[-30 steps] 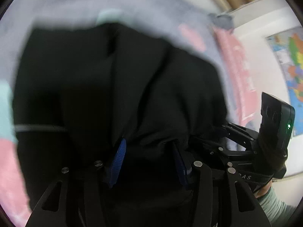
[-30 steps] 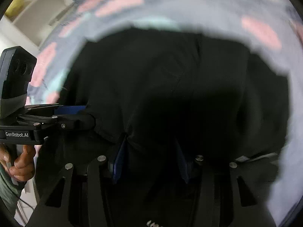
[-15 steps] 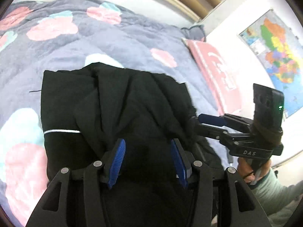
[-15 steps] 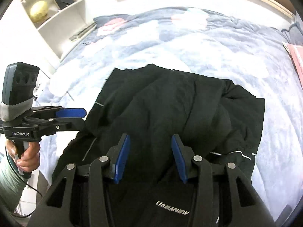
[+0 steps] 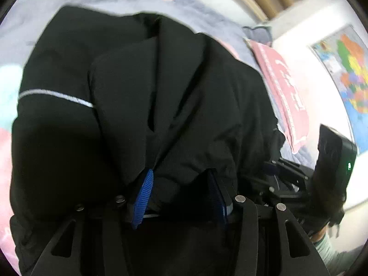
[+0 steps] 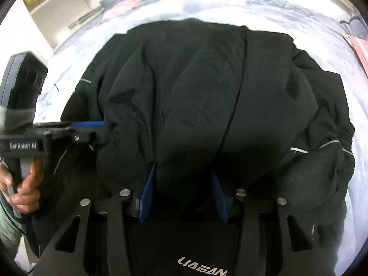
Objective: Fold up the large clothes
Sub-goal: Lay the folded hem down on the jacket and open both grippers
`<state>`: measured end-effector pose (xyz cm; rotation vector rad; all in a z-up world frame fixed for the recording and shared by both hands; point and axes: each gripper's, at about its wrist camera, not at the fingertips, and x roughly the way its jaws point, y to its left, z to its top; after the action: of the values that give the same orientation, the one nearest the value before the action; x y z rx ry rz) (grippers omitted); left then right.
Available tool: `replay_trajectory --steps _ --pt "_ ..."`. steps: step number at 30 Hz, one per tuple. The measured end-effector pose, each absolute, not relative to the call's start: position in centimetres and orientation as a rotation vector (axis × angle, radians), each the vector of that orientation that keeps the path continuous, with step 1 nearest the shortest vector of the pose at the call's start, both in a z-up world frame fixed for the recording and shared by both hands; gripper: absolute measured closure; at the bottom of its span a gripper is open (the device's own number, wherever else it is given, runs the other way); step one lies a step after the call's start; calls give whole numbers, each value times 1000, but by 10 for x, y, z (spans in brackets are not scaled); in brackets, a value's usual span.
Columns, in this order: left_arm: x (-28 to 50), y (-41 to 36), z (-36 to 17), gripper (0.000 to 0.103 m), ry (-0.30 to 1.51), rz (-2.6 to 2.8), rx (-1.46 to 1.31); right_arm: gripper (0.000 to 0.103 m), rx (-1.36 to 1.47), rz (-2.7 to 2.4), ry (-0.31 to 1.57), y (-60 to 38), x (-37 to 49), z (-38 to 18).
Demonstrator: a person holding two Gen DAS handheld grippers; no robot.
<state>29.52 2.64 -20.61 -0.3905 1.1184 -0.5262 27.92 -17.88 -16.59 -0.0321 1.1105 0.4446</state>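
Note:
A large black jacket (image 5: 142, 96) with thin reflective stripes lies bunched on a floral bed (image 5: 20, 46); it also fills the right wrist view (image 6: 207, 96). My left gripper (image 5: 179, 191) has its blue pads wide apart with a thick fold of jacket between them. My right gripper (image 6: 184, 191) is likewise wide, with jacket fabric bulging between its pads. The right gripper's body shows at the right of the left wrist view (image 5: 322, 179); the left gripper shows at the left of the right wrist view (image 6: 87, 128), its tip against the jacket's edge.
A pink pillow (image 5: 283, 92) lies at the bed's far right, below a wall map (image 5: 345, 69). White shelves (image 6: 57, 11) stand beyond the bed's left side. The quilt (image 6: 299, 11) spreads past the jacket.
Both grippers have moved down and forward onto the jacket, which was farther off half a second ago. Fabric now sits between both pairs of pads.

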Motion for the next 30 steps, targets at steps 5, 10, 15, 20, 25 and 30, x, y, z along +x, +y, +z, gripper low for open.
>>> replay_trajectory --steps 5,10,15,20,25,30 --pt "264 25 -175 52 995 -522 -270 53 0 457 1039 -195 258 -146" --pt "212 53 -138 51 862 -424 -218 53 -36 394 947 -216 219 -117" --pt "139 109 -130 41 817 -314 -320 48 6 296 901 -256 159 -99" --pt "76 164 -159 39 874 -246 -468 45 71 189 946 -310 110 -106" --pt "39 183 -185 39 965 -241 -510 45 129 51 988 -362 76 -121" --pt "30 177 -207 39 1010 -236 -546 45 169 1 1011 -386 57 -132"
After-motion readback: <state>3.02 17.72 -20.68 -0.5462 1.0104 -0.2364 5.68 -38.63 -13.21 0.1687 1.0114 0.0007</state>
